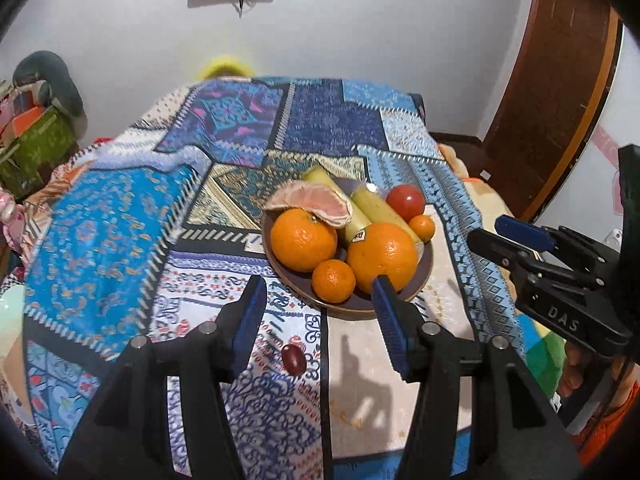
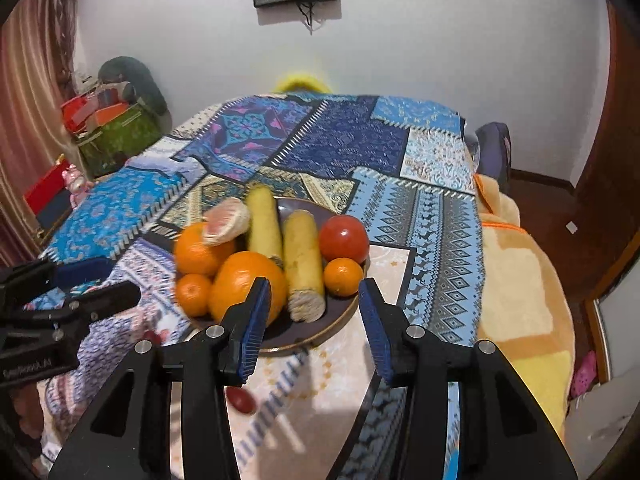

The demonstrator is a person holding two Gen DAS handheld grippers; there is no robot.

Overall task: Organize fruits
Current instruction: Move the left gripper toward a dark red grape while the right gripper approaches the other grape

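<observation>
Left gripper (image 1: 320,320) is sitting w/ jaws spread wide, nothing between them; 1 red grape (image 1: 294,358) is lying on the patchwork cloth (image 1: 120,240) just below the gap, apart from both pads. Right gripper (image 2: 312,328) is likewise hanging w/ jaws apart, gripping nothing, above the plate's near rim; the same grape is showing blurred under its left finger. From the left wrist view the right gripper's jaws are also reading as parted.

Fruit is sitting on 1 dark round plate (image 1: 424,272), approx. mid-table. Count on plate:
- 2 large oranges (image 1: 382,256), one w/ a sticker
- 2 small mandarins (image 1: 333,281), at opposite sides
- 1 tomato (image 1: 406,201), at far right
- 1 pink pomelo wedge (image 1: 316,200), resting on the left orange
- 2 pale yellow-green cane sections (image 2: 302,264), lying side by side, touching
</observation>
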